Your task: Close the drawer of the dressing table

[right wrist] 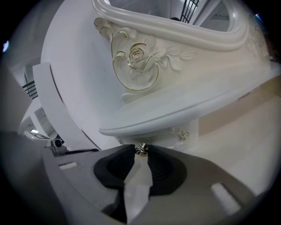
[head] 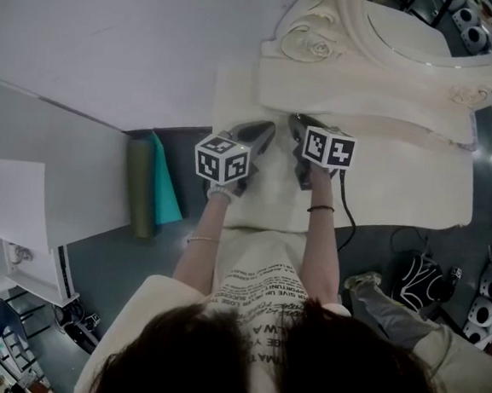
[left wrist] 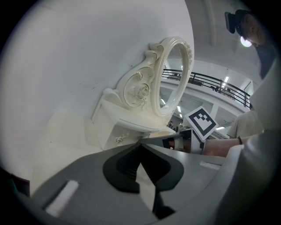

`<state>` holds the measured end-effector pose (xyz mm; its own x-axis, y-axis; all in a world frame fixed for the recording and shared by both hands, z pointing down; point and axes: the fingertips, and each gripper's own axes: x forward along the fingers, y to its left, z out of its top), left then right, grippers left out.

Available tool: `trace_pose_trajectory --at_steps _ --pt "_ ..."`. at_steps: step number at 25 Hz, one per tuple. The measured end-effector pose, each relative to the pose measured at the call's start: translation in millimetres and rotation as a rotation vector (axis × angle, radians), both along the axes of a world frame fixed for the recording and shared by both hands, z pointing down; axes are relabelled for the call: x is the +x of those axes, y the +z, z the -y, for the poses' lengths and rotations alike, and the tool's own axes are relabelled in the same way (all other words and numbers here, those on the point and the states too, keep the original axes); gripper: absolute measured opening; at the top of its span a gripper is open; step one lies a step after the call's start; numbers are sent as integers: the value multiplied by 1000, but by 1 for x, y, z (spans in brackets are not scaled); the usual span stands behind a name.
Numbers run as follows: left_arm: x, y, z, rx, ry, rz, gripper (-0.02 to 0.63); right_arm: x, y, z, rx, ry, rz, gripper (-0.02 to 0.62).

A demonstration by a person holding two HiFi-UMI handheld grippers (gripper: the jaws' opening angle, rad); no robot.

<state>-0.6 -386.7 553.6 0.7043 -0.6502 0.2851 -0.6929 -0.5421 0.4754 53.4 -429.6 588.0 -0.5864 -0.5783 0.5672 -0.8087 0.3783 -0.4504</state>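
In the head view the dressing table (head: 402,175) lies ahead, its oval mirror (head: 414,31) at the back. Both tools reach over the cream bench top toward the raised drawer unit: the left tool (head: 264,131) and the right tool (head: 297,123) sit just beside each other. The drawer itself is hidden here under the tools and the shelf edge.

In the left gripper view the left tool (left wrist: 140,147) has its jaws together with nothing between them. Beyond it stands the small drawer unit (left wrist: 105,132) with a brass knob (left wrist: 118,139) under the carved mirror frame.

In the right gripper view the right tool (right wrist: 140,154) is clamped on a small brass drawer knob (right wrist: 141,148). The drawer (right wrist: 158,140) shows only as a pale front just under the curved shelf (right wrist: 184,107), with a second knob (right wrist: 183,135) to the side. I cannot tell how far out it stands, and no view looks inside, so its contents are unknown.

The likely risks are these:
- **Slipping:** the knob is small and rounded, so the jaws could slide off it under a push.
- **Jamming:** a push angled off the drawer's run could skew it and jam it short of shut.
- **Collision:** the idle left tool is close enough to strike the unit or get in the way.
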Motion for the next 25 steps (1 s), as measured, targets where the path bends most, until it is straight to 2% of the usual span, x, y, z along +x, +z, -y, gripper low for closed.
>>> trace_pose_trajectory --at_steps 14,20,25 --pt "2 -2 3 5 6 -5 -2 -1 0 0 15 -11 5 92" --pt "-5 -13 5 20 -25 -45 -2 3 -5 -4 35 5 18 114" --pt "-9 -26 2 50 -14 -47 -2 7 -18 -14 40 -44 48 114"
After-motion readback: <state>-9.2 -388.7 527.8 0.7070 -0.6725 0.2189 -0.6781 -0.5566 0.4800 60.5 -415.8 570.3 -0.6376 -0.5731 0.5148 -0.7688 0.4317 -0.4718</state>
